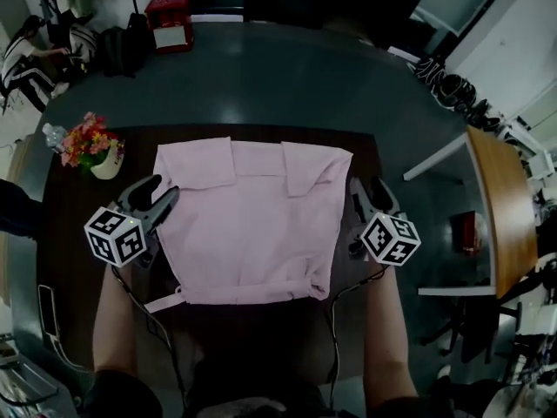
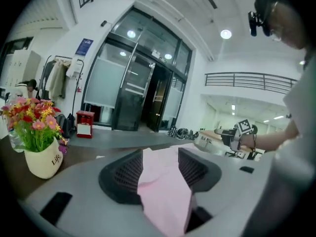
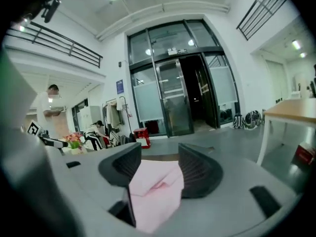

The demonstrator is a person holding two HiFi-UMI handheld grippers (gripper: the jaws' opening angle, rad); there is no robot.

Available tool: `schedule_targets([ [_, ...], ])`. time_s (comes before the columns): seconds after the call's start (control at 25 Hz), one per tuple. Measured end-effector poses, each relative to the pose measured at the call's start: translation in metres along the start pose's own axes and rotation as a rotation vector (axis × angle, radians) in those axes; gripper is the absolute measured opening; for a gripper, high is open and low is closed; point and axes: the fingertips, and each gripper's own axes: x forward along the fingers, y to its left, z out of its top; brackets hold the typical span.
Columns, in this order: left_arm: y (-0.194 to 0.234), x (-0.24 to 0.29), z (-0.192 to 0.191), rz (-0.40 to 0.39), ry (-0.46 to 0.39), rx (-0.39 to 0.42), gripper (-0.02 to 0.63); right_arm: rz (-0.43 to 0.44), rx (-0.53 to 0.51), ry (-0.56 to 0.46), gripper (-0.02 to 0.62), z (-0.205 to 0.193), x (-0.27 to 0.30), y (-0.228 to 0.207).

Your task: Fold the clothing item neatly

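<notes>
Partly, by my reading: the pink garment (image 1: pixel 252 233) lies flat on the surface (image 1: pixel 70 203) between the left claw (image 1: pixel 167 197) and right claw (image 1: pixel 360 192), its flaps (image 1: pixel 198 164) ahead of them turned in. Both claws gape, with the cloth in their gaps unpinched. Halving it and tucking the loose strap (image 1: pixel 165 301) remain.

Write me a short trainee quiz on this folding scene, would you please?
1. True or false: the flower pot stands on the pink garment.
2. What shows between the left tool's jaws? A. pink cloth B. a flower C. nothing
3. Are the right tool's jaws apart or together?
Key: 1 false, it stands beside the garment on the table; 2 A; 3 apart.
</notes>
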Motion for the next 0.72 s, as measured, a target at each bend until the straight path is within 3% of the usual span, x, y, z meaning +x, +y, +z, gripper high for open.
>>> schedule_targets([
  [0.12,-0.059,-0.023,-0.006,-0.075,-0.036,-0.033,0.229,0.051,0.006,-0.091,0.22,0.018,-0.051,0.052],
  [0.28,-0.123,-0.045,-0.008,-0.144,-0.091,0.004,0.194,0.088,-0.015,-0.193,0.111,0.037,-0.115,0.108],
  [0.4,-0.143,-0.069,-0.013,-0.117,-0.123,0.043,0.099,0.097,-0.031,-0.211,-0.002,0.03,-0.152,0.138],
  [0.56,-0.164,-0.097,-0.035,-0.022,-0.148,0.054,0.028,0.192,0.007,-0.209,-0.006,0.011,-0.185,0.162],
  [0.72,-0.203,-0.134,-0.068,-0.005,-0.155,0.012,0.012,0.248,0.031,-0.191,-0.006,-0.025,-0.224,0.173],
])
